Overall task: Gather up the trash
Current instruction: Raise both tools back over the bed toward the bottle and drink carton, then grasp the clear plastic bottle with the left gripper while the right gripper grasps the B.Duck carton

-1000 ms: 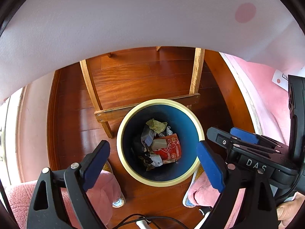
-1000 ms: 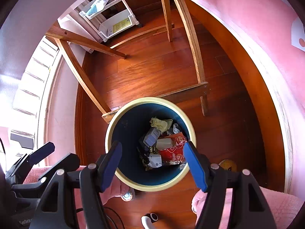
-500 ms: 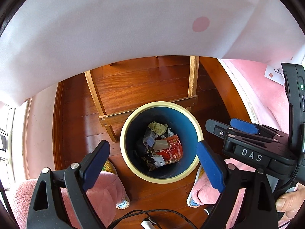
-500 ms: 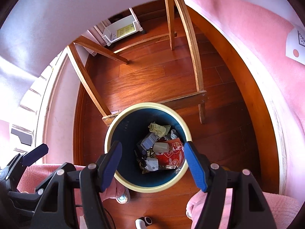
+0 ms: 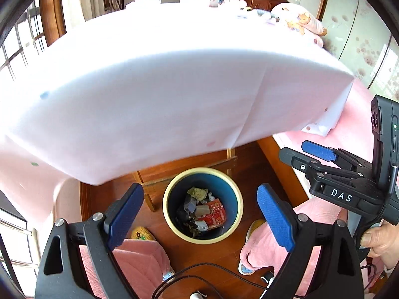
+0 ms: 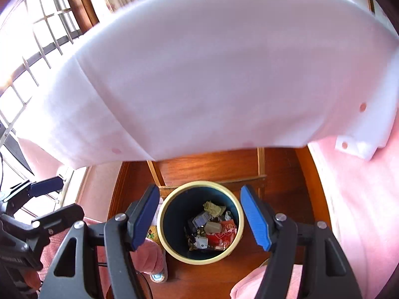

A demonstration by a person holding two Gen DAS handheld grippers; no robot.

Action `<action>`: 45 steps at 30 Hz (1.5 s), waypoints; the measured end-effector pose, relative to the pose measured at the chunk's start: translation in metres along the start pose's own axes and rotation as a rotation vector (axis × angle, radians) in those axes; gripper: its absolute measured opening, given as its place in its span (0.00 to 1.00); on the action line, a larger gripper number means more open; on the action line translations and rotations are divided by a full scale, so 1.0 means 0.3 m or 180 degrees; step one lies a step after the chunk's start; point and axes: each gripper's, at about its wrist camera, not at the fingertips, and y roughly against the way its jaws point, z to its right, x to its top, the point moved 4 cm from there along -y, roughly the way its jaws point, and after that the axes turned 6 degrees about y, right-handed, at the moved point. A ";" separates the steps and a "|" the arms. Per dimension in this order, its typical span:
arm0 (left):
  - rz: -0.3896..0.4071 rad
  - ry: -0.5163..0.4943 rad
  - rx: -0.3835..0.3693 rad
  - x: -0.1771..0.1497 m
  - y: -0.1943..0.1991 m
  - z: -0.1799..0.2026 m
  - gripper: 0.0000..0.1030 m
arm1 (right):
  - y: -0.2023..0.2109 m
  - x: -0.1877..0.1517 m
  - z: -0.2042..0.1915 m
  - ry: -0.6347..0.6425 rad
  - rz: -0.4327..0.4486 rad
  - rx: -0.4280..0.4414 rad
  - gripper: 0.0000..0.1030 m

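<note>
Both my grippers are angled down at the bin [image 5: 202, 205], which sits low center in both views, on the wood floor between my slippers. Left gripper [image 5: 199, 220] has its jaws wide open, nothing in them. Right gripper [image 6: 199, 218] is open a bit narrower, also empty. Trash [image 5: 200, 210] is piled in the bottom of the bin. Compared to a second ago both hands have come up: the bin looks smaller and the white counter cloth [image 5: 159, 94] now fills the upper frame.
</note>
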 end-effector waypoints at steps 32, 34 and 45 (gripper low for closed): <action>-0.0030 0.0156 0.0487 1.349 -0.119 -0.339 0.89 | -0.121 1.325 0.098 0.0462 0.0319 -0.0356 0.71; -0.0118 0.0233 0.0461 1.400 -0.216 -0.361 0.89 | -0.211 1.377 0.136 0.0357 0.0244 -0.0315 0.71; -0.0361 0.0688 0.0286 1.606 -0.595 -0.493 0.89 | -0.600 1.534 0.255 0.0183 -0.0095 -0.0368 0.71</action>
